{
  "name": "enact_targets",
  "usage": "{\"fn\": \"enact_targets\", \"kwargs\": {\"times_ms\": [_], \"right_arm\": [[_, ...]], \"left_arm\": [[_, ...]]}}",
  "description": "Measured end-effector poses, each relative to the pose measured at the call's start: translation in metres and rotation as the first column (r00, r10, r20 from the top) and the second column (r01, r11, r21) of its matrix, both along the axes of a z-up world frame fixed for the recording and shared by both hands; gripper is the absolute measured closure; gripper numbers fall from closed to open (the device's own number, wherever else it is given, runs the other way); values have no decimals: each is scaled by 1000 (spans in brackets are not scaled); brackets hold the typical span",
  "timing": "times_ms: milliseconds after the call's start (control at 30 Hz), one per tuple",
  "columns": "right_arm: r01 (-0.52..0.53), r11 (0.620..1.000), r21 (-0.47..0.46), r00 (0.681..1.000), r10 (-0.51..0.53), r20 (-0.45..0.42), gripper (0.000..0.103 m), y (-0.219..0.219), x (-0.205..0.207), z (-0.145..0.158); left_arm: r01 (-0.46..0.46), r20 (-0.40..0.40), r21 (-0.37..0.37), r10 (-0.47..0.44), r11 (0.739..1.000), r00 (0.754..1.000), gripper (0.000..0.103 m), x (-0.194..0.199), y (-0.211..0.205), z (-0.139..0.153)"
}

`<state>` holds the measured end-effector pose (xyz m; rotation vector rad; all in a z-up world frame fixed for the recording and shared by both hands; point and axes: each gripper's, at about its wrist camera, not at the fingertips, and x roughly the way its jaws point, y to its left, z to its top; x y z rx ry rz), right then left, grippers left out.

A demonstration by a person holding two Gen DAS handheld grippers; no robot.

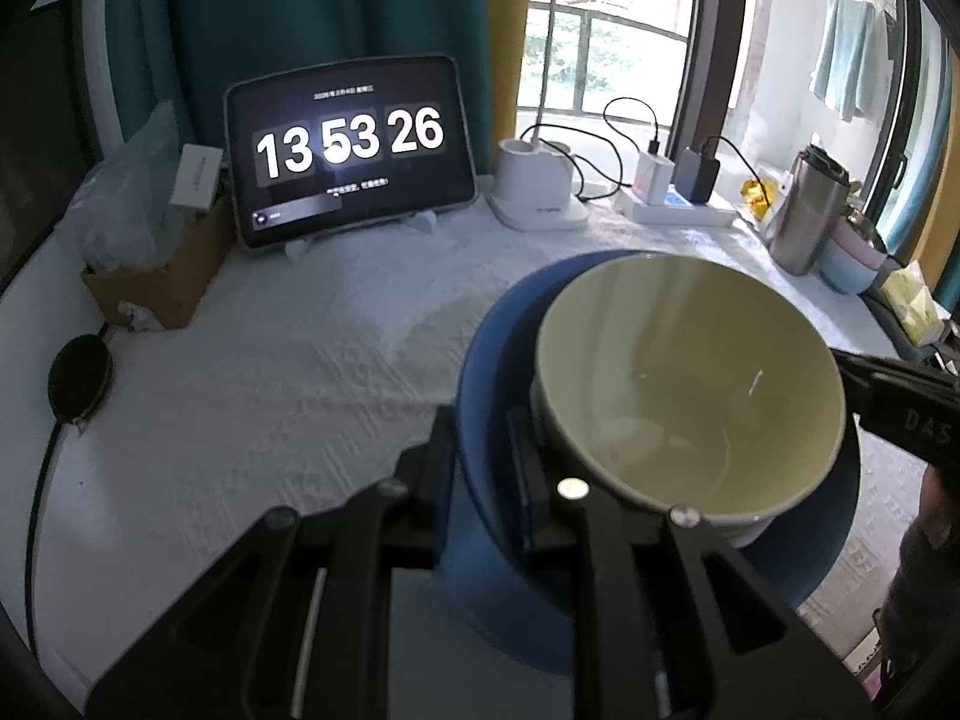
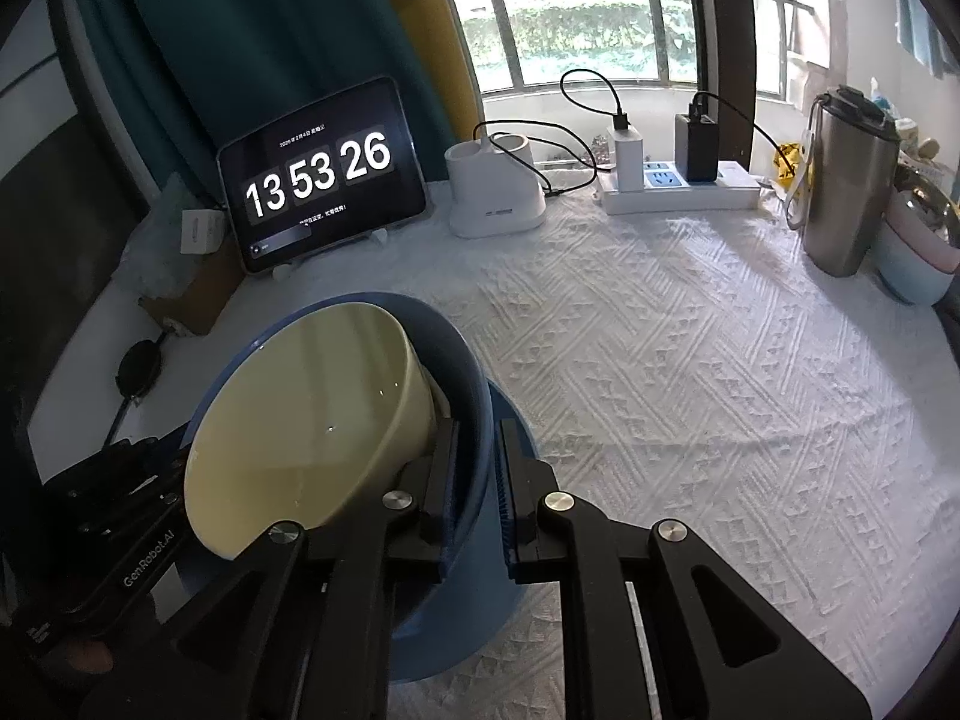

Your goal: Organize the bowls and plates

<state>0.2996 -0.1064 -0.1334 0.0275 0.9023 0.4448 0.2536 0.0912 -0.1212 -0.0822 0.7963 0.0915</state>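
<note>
Both tools pinch blue bowl rim: left tool near side, right tool opp.; cream bowl inside.

Two close wrist views, shared tablet

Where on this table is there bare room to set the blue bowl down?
Bare cloth spreads between the blue bowl and the steel tumbler, and left toward the cardboard box. The back edge is crowded: tablet, white holder, power strip.

Cream bowl: glossy glazed ceramic you see.
Blue bowl: smooth, satin.
Worktop cloth: white, textured weave.
Flask: brushed metal.
</note>
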Motion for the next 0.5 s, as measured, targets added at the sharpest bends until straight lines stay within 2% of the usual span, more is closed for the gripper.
{"fn": "enact_targets", "kwargs": {"times_ms": [133, 233, 333, 500], "right_arm": [[11, 1000, -27, 1000, -11, 3, 75, -1, 0, 0], [-6, 1000, -26, 1000, 6, -1, 72, -2, -3, 0], [-5, 999, -37, 1000, 6, 12, 66, -3, -7, 2], [-11, 999, -34, 1000, 12, 22, 59, -8, -12, 6]], "left_arm": [[-19, -3, 24, 19, 1000, 1000, 86, -2, -3, 1], [-32, -4, 30, 32, 999, 999, 85, -3, -3, 2], [-44, -3, 28, 44, 999, 999, 84, -4, -2, 2], [-63, 1, 82, 64, 995, 998, 82, -7, -6, 4]]}}
